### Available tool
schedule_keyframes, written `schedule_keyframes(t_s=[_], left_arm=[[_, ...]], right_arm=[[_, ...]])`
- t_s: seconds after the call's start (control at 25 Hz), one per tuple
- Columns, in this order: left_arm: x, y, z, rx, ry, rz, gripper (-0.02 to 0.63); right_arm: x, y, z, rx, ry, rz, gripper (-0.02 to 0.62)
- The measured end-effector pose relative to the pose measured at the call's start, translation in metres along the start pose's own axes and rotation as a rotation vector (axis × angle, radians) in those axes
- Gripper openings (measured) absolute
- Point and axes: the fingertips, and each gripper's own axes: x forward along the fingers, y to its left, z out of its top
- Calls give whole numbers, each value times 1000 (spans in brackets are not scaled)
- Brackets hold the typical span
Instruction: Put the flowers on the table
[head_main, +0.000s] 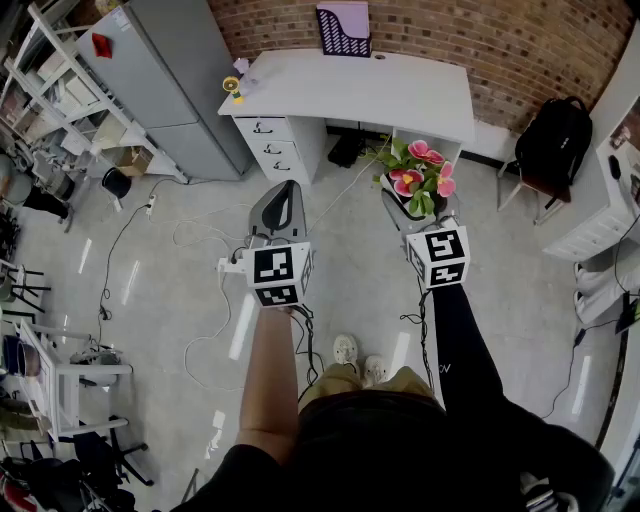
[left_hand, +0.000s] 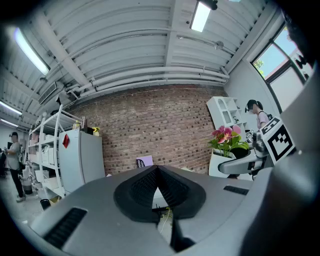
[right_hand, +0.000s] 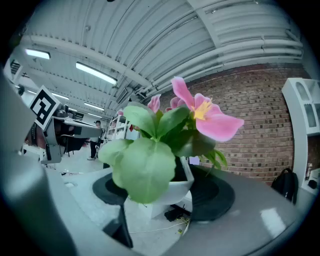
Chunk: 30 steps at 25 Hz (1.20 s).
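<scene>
Clamping the white pot (right_hand: 175, 189) of pink flowers (head_main: 421, 168), centre right, the right gripper (head_main: 413, 215) spans its stiff walls; light, probably top-heavy, petals fragile. The left gripper (left_hand: 158, 171) is pressed together, empty.

Red brick wall (head_main: 520, 40) at the back, purple slotted file holder (head_main: 343, 28) right against it. Tall grey metal cabinet (head_main: 170, 80) on the left, white open shelving rack (head_main: 50, 90) just beside it. Black backpack (head_main: 553, 140) sits on a chair at right. White cables (head_main: 200, 235) loop across the glossy grey floor (head_main: 160, 300). Ribbed white ceiling (left_hand: 125, 45), lit strip light (left_hand: 200, 16). Person (left_hand: 14, 160) stands by the rack.
</scene>
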Motion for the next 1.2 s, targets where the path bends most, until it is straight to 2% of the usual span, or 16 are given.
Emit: schedule_keyframes(t_s=[0.44, 0.8, 1.2], left_arm=[[11, 21, -7, 0, -12, 2, 8], [35, 74, -23, -1, -5, -40, 8], [81, 126, -30, -9, 6, -18, 8]], right_arm=[[21, 7, -3, -5, 15, -33, 342], [74, 45, 4, -32, 7, -31, 342], [136, 39, 10, -34, -5, -35, 344]])
